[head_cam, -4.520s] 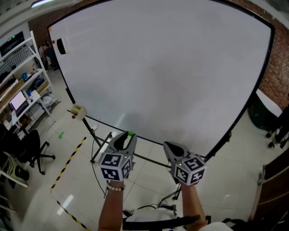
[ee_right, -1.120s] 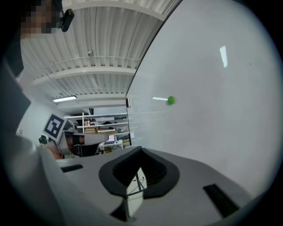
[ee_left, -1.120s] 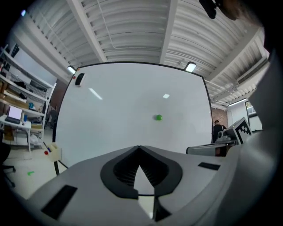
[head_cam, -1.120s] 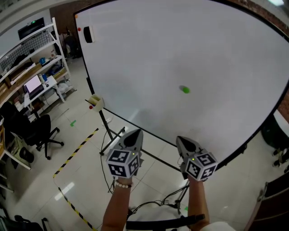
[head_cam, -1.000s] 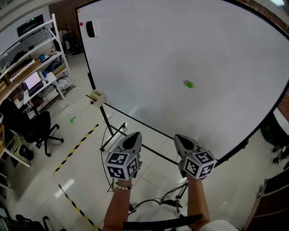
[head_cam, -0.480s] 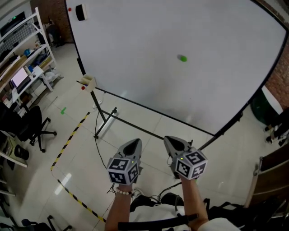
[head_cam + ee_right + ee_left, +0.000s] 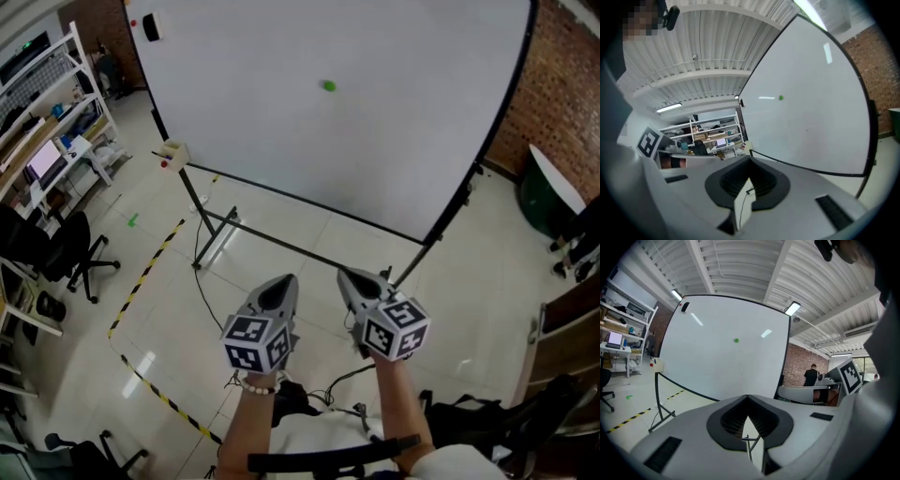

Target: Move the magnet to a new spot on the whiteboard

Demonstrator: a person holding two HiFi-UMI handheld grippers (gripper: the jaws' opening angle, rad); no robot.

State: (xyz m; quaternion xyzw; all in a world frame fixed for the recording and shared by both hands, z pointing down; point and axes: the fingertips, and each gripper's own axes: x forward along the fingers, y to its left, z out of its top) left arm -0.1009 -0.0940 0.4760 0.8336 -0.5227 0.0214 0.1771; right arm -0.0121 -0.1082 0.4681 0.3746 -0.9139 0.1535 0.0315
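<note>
Green magnet [image 7: 329, 85] clung to the upper part of the whiteboard [image 7: 412, 159], well apart from both tools and straight ahead and above them. The left gripper [image 7: 280, 282] and the right gripper [image 7: 350, 277] hung low over the floor with their jaws pressed together and nothing between them. Sideways the magnet lay between the two, a shade closer to the right one by my reading. Being a small round dot, it offered no long axis to line up on.

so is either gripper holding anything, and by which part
Nothing held: left gripper and right gripper are shut, empty; magnet sits on the whiteboard.
</note>
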